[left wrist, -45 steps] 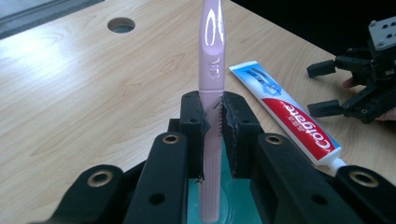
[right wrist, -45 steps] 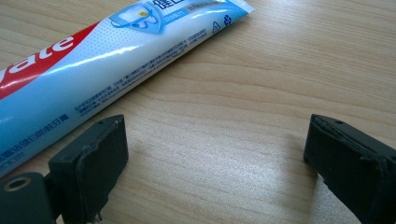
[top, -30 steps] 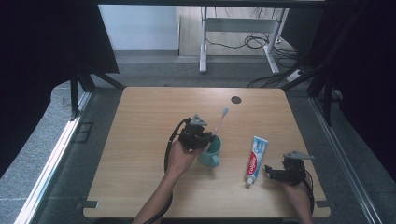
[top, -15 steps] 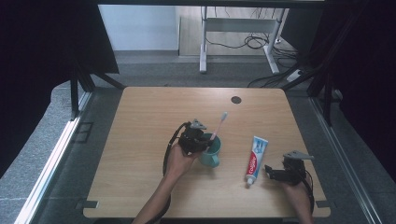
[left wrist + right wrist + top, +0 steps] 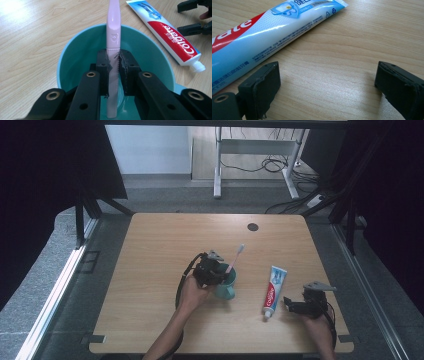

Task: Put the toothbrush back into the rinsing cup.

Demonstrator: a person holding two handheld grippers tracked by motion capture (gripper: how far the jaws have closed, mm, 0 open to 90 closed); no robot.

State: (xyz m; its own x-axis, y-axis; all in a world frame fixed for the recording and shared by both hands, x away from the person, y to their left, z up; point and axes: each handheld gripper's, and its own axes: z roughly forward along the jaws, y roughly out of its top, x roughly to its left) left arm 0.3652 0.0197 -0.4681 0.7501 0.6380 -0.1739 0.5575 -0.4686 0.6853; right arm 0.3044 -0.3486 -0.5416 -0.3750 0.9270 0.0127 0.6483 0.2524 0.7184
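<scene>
Pink toothbrush clamped in left gripper, handle end down inside teal cup, frame centre, prob. for standing it upright. Right gripper wide open, empty, beside toothpaste tube, lower right.

A fixed high view looks forward and down over the whole wooden table from the person's side, taking in floor and desk legs beyond. The left gripper view peers close along its jaws into a teal cup, while the right gripper view skims low over the tabletop. All three share the toothpaste tube.
</scene>
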